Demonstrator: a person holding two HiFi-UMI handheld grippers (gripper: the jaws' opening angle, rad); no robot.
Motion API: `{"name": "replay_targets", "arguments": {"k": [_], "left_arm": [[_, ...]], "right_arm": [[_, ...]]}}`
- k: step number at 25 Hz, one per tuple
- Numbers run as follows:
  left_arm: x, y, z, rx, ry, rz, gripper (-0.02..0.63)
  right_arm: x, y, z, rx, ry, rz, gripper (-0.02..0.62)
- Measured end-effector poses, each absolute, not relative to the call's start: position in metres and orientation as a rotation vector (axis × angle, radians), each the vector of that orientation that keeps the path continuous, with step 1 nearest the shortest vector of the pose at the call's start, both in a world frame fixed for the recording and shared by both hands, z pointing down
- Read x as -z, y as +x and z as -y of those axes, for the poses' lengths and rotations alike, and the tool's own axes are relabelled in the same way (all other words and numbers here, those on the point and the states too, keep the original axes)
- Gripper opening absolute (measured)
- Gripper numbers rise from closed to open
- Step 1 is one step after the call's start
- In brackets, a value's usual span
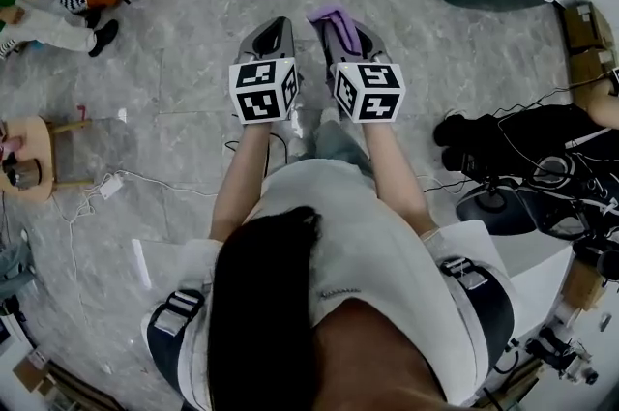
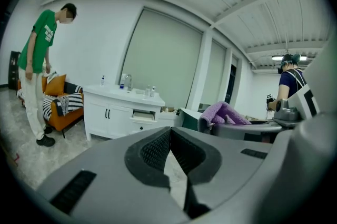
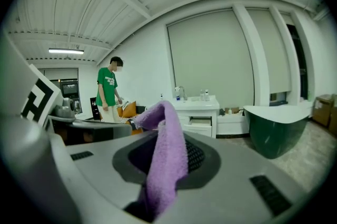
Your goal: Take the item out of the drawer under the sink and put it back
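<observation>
Right gripper (image 1: 342,30) just right of centre in the head view, jaws narrow, clamped on the purple towel (image 3: 166,157), which flops over the pads. Left gripper (image 1: 274,32) just beside it, jaws pinched together, nothing between. Mid-frame beyond: white sink cabinet (image 3: 202,110), drawer (image 3: 200,124) ajar.

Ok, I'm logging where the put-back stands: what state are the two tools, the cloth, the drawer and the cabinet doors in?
left tool: shut, nothing in it.
right tool: shut on the purple cloth.
purple cloth: held, draped over the tool's tip, out of the drawer.
drawer: pulled partly open.
cabinet doors: closed.
</observation>
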State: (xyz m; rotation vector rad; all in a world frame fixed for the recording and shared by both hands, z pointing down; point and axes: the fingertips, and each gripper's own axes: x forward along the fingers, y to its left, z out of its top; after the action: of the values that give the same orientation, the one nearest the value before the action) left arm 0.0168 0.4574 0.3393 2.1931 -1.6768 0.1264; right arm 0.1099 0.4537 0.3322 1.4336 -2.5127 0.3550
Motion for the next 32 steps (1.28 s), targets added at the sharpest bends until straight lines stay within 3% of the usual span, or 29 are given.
{"name": "replay_targets", "arguments": {"k": [32], "left_arm": [[-0.347, 0.045, -0.282, -0.157, 2.11, 1.731, 0.005]], "right_arm": [[-0.345, 0.141, -0.27, -0.397, 1.35, 2.538, 0.086]]}}
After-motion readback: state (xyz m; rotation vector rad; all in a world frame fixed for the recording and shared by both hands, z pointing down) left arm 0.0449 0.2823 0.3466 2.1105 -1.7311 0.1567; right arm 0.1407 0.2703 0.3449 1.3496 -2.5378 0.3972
